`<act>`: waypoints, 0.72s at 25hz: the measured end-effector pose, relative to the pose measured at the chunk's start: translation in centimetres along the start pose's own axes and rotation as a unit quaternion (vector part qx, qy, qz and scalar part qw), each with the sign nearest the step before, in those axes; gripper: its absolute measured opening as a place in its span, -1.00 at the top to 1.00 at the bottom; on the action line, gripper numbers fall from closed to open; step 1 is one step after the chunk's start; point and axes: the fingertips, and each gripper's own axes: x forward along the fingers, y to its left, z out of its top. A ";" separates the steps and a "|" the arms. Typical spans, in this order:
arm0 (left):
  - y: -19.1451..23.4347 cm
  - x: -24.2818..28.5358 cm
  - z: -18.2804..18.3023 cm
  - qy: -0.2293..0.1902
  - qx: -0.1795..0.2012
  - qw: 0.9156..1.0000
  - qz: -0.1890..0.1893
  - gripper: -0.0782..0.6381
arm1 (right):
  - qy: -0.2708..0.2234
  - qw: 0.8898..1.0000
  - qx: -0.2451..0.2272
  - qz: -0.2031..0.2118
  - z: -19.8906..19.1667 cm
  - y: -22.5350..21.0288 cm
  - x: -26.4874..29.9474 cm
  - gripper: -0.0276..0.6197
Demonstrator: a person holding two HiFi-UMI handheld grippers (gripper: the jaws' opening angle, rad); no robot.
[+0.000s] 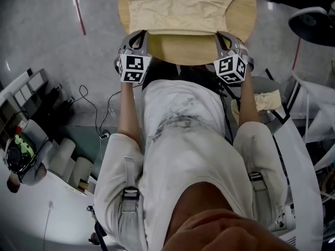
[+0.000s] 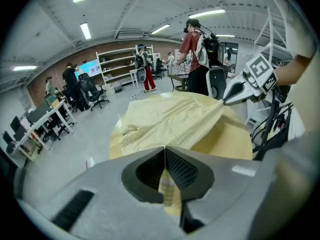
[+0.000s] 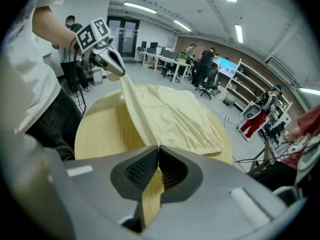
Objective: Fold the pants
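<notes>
**Both grippers clamped on the near edge of the pants**

Your left gripper (image 1: 137, 34) and your right gripper (image 1: 223, 35) each have their jaws closed on the pale yellow pants (image 1: 180, 7). The left gripper view (image 2: 165, 150) and the right gripper view (image 3: 158, 149) both show a strip of the cloth pinched between the black ribbed pads. The pants lie spread over the far part of the round wooden table (image 1: 188, 48), and their near edge is drawn in a straight line between your two grippers. The near strip of the tabletop is bare.

The only print you can make out is the black-and-white square pattern on each marker cube (image 1: 132, 68).

The head view alone shows your white shirt (image 1: 178, 135), your two forearms, and a red line (image 1: 79, 9) on the grey floor to the far left.

Your left gripper view alone shows a person in a red shirt (image 2: 192, 59) beyond the table, open shelves (image 2: 120, 64) against a brick wall, and desks with office chairs on the left.

Your right gripper view shows the gathered, elastic-looking edge of the pants (image 3: 212, 145) on the far side. It also shows cloth rising as a ridge to the tip of the left gripper (image 3: 121, 74).
</notes>
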 end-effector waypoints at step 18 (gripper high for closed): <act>6.4 3.4 7.7 -0.057 0.032 0.997 -0.044 0.73 | 0.018 0.997 0.041 -0.067 3.6 -4.9 1.5 0.86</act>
